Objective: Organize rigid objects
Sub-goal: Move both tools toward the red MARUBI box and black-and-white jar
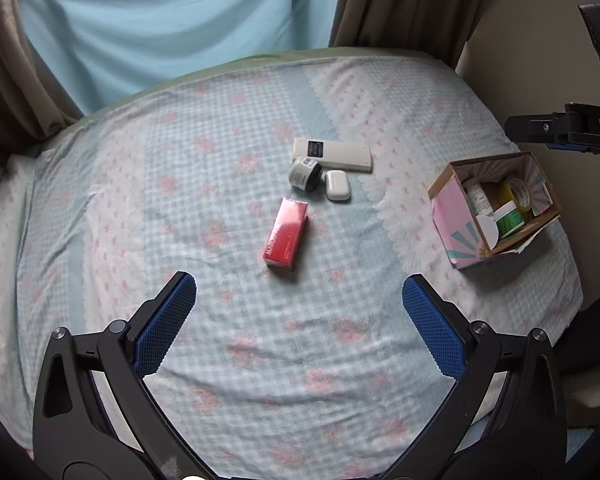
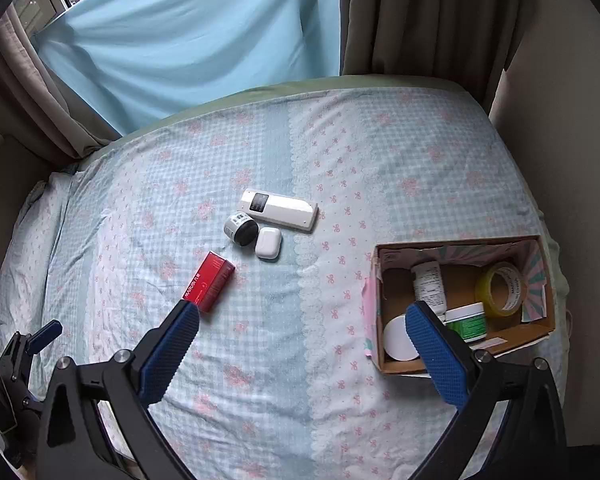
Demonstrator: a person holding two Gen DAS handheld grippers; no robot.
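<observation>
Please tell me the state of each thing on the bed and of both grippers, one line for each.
left gripper: open, empty
right gripper: open, empty
cardboard box: open, partly filled
red box: lying flat, closed
remote control: lying flat, screen up
small jar: on its side
white earbud case: closed
tape roll: in the box, on edge
</observation>
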